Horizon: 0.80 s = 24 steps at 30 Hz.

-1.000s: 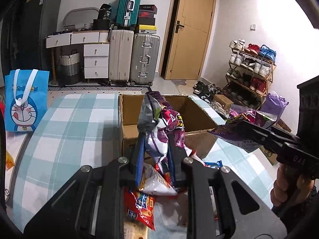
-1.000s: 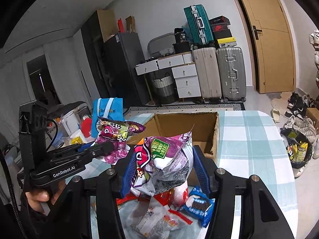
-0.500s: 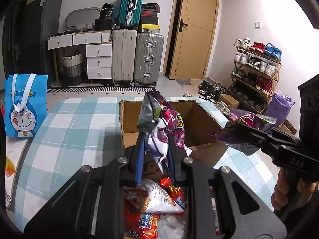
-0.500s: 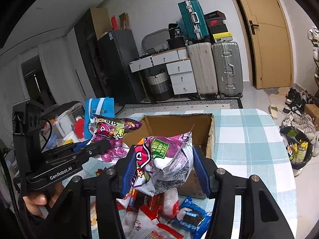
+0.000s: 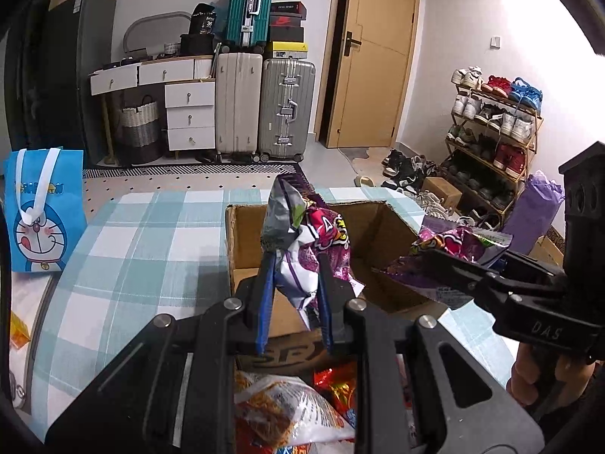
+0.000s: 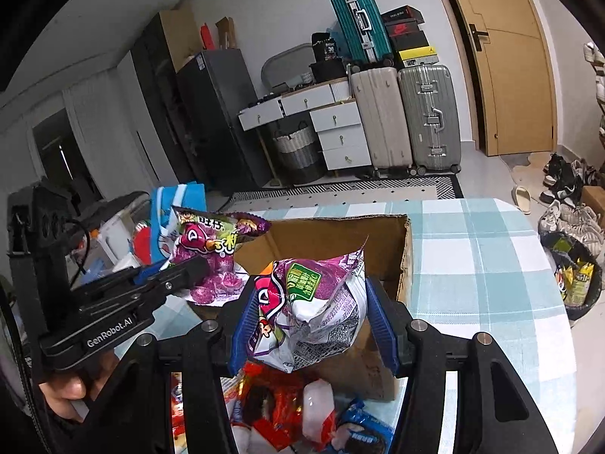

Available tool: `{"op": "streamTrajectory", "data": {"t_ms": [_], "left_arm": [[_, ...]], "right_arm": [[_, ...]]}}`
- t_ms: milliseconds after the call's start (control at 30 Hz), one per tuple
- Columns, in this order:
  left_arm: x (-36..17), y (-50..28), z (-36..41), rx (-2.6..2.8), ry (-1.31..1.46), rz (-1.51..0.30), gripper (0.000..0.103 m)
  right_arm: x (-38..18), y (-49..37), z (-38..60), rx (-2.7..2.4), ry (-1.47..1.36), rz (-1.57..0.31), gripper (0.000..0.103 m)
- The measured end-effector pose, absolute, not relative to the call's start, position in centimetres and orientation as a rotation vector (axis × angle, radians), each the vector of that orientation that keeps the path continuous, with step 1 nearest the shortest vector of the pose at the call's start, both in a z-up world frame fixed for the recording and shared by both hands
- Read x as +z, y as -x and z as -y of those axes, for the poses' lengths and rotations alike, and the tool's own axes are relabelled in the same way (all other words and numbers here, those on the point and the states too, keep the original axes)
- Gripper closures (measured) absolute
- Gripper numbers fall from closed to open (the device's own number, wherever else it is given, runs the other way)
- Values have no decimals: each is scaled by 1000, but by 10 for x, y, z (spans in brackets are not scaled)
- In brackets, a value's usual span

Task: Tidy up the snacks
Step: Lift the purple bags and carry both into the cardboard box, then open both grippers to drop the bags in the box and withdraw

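Observation:
My left gripper [image 5: 295, 265] is shut on a crumpled purple snack bag [image 5: 302, 242], held upright over the near wall of the open cardboard box [image 5: 378, 223]. My right gripper [image 6: 310, 295] is shut on a puffy purple and white snack bag [image 6: 317, 302] just before the box [image 6: 329, 238]. Each view shows the other gripper from the side: the right gripper [image 5: 446, 261] with its bag [image 5: 461, 242] at the box's right corner, and the left gripper [image 6: 189, 268] with its bag [image 6: 211, 249] at the box's left edge. Loose snack packets [image 5: 287, 416] lie on the table below.
The box stands on a table with a teal checked cloth [image 5: 143, 249]. A blue cartoon tote bag [image 5: 41, 219] stands at the table's left. A dark bin [image 6: 574, 280] with packets sits off the table's right side. Suitcases [image 5: 261, 106] and a shoe rack [image 5: 491, 128] stand beyond.
Both grippers have carried their purple bags forward to the box, which now sits closer and lower in both views. The grips are unchanged.

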State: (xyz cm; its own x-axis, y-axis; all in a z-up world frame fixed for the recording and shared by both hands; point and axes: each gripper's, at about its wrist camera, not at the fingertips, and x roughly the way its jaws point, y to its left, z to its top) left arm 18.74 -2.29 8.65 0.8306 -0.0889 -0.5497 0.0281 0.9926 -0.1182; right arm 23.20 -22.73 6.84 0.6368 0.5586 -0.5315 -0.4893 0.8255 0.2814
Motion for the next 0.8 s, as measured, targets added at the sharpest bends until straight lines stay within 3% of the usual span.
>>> {"op": "streamTrajectory", "data": {"t_ms": [633, 733, 800], "left_arm": [[62, -217, 26, -45, 81, -655, 84], [63, -213, 21, -66, 112, -662, 65], [65, -207, 17, -57, 117, -656, 44]], "right_arm": [[45, -264, 217, 585, -108, -689, 46], [49, -260, 219, 596, -111, -661, 40], [55, -252, 224, 596, -107, -640, 32]]}}
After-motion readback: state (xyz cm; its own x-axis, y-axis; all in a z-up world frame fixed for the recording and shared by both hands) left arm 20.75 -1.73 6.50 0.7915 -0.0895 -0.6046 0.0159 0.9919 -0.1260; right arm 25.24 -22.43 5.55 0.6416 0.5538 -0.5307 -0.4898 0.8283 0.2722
